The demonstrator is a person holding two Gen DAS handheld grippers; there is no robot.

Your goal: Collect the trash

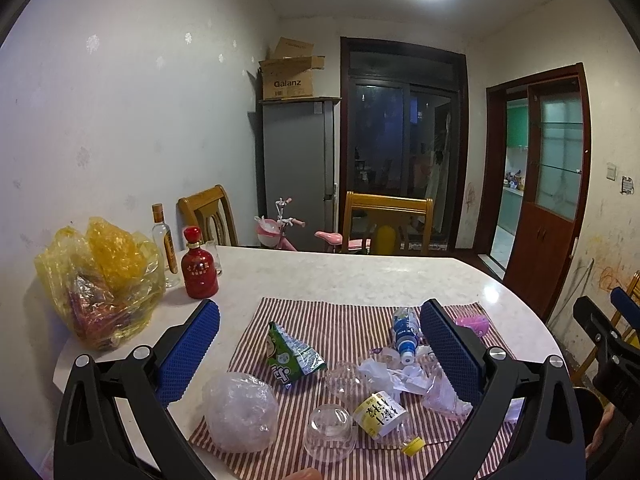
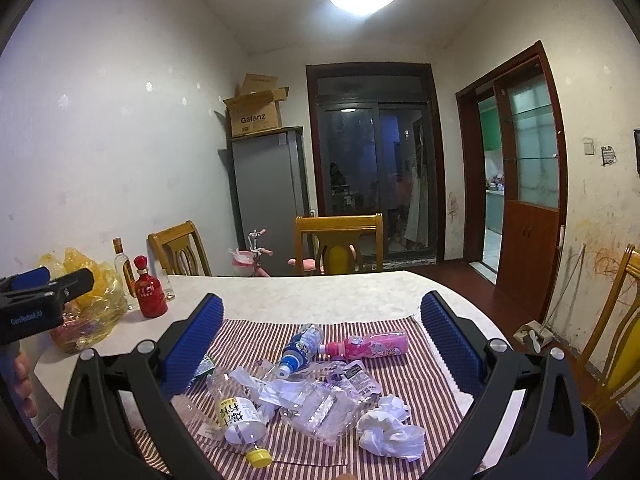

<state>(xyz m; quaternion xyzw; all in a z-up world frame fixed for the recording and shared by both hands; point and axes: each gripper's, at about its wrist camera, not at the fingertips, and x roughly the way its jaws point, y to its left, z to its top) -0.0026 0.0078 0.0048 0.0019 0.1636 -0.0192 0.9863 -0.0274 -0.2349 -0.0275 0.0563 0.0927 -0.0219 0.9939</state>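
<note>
We count three plastic bottles on the striped cloth: one with a yellow cap (image 2: 240, 424) at lower centre, one with a blue label (image 2: 298, 350) in the middle, and one pink bottle (image 2: 370, 346) to its right. We see two glass bottles at the left edge of the tabletop: a red one (image 1: 199, 266) and a clear one with an amber label (image 1: 165, 240). We find one green snack wrapper (image 1: 292, 354), one clear plastic cup (image 1: 330, 430), one wad of bubble wrap (image 1: 240, 410), one crumpled white tissue (image 2: 390, 428), one yellow plastic bag (image 1: 100, 276), and three wooden chairs in the right wrist view.
</note>
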